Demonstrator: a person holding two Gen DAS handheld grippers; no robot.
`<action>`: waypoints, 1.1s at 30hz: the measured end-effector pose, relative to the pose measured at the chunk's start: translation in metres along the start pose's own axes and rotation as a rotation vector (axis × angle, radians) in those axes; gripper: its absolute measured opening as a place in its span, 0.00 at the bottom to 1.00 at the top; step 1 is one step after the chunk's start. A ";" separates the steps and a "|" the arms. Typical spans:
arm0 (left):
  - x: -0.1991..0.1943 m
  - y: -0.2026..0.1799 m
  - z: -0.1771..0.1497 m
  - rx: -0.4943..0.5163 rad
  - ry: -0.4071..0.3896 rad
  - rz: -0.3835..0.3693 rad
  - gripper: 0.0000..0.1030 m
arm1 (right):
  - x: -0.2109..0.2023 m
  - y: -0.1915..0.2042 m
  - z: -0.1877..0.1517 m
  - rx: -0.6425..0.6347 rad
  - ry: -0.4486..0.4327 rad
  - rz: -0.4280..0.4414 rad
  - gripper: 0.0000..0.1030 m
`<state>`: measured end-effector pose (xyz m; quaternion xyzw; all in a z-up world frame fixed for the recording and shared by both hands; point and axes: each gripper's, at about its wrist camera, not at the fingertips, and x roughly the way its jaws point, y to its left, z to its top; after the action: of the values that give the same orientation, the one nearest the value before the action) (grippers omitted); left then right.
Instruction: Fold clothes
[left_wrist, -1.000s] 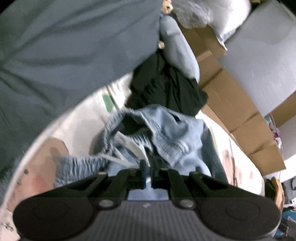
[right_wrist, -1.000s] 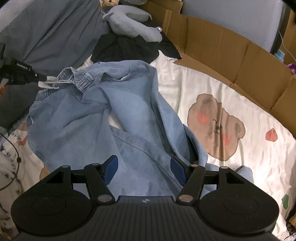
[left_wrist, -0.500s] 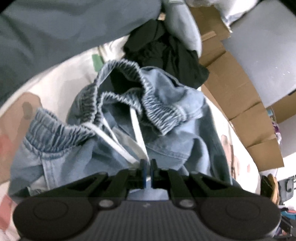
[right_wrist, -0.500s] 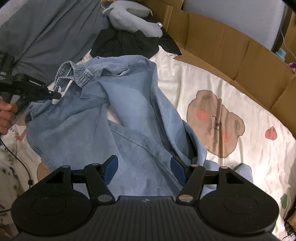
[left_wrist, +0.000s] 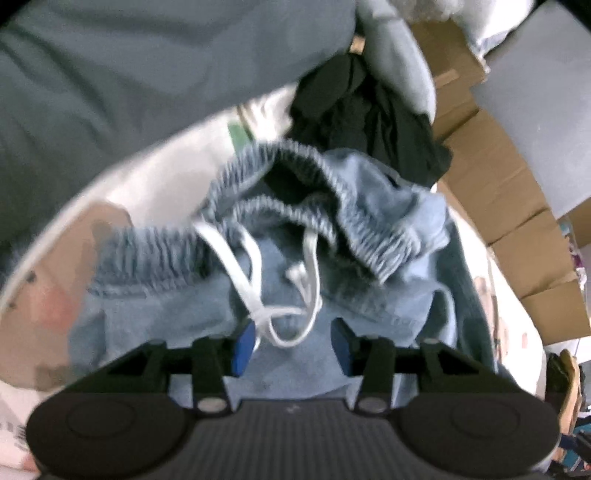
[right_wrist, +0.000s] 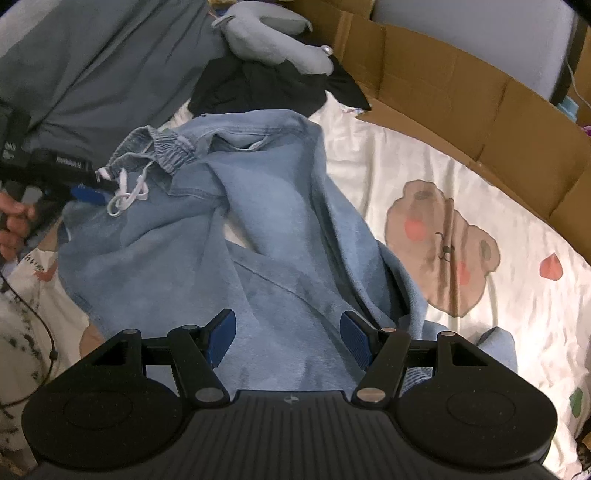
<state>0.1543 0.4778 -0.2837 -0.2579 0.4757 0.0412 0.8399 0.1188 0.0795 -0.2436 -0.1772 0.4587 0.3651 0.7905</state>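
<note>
A: What do the pale denim trousers (right_wrist: 236, 229) look like?

B: Soft, washed-out blue, with a gathered elastic waistband (left_wrist: 332, 206) and a white drawstring (left_wrist: 280, 291). They lie crumpled on the bed sheet (right_wrist: 424, 155), which is cream with a brown bear print (right_wrist: 439, 243). The waistband sits at the far left, bunched and folded over itself so the dark inside shows, and the legs run toward the near right in loose, twisted folds.

A: And the drawstring?

B: It spills out of the waistband in loops onto the denim, with its lowest loop hanging between the blue pads of the left tool (left_wrist: 291, 345).

A: Is the left tool gripping it?

B: No. Its jaws are opening, and the pads stand apart on either side of the loop without pressing it.

A: The right tool (right_wrist: 286, 338)?

B: Released, jaws wide, hovering over the trouser legs at the near end. Denim lies under the gap, but nothing is pinched.

A: What lies around the trousers?

B: A black garment (right_wrist: 258, 88) just beyond the waistband, a grey plush toy (right_wrist: 273, 40) on top of it, a grey blanket (right_wrist: 103, 59) to the far left, and cardboard (right_wrist: 461, 88) along the far right edge of the bed.
</note>
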 end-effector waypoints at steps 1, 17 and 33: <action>-0.005 -0.001 0.005 0.006 -0.010 0.010 0.46 | 0.001 0.002 0.000 -0.011 0.001 0.001 0.67; 0.014 0.045 0.048 -0.210 0.026 0.043 0.41 | 0.008 0.007 -0.006 -0.028 0.022 0.010 0.67; 0.006 0.052 0.051 -0.352 -0.124 0.057 0.00 | 0.008 0.007 -0.012 -0.056 0.035 -0.001 0.67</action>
<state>0.1811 0.5455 -0.2883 -0.3844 0.4157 0.1633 0.8079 0.1089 0.0803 -0.2565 -0.2056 0.4622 0.3742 0.7772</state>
